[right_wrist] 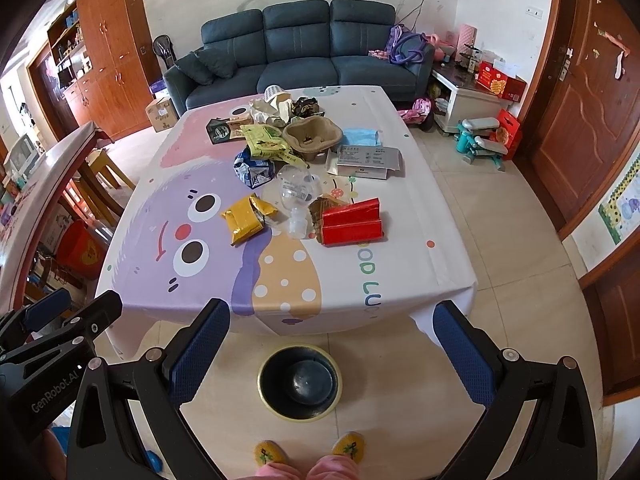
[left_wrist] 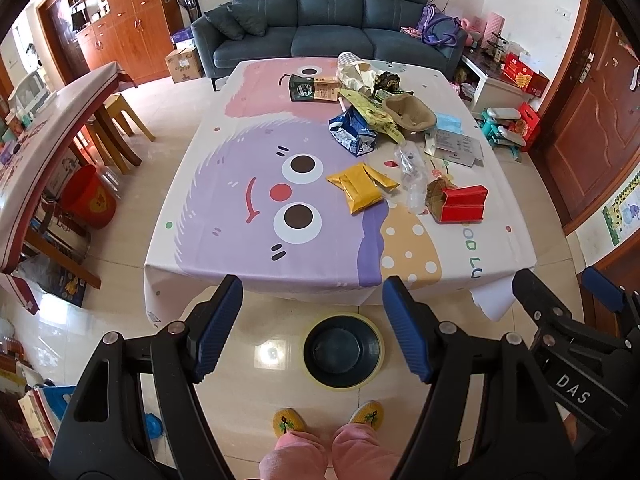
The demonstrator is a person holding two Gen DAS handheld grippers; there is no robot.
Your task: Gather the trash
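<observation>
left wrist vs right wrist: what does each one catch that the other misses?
Left wrist only: the left gripper close up, open and empty, plus "DAS" lettering on the other tool's body.

Right wrist only: the right gripper close up, open and empty, plus "GenRobot.AI" lettering on the other tool at left.

Both: the table with its cartoon cloth, the yellow packets, red box, clear plastic bottle, blue bag, the dark bin on the floor and the sofa.
</observation>
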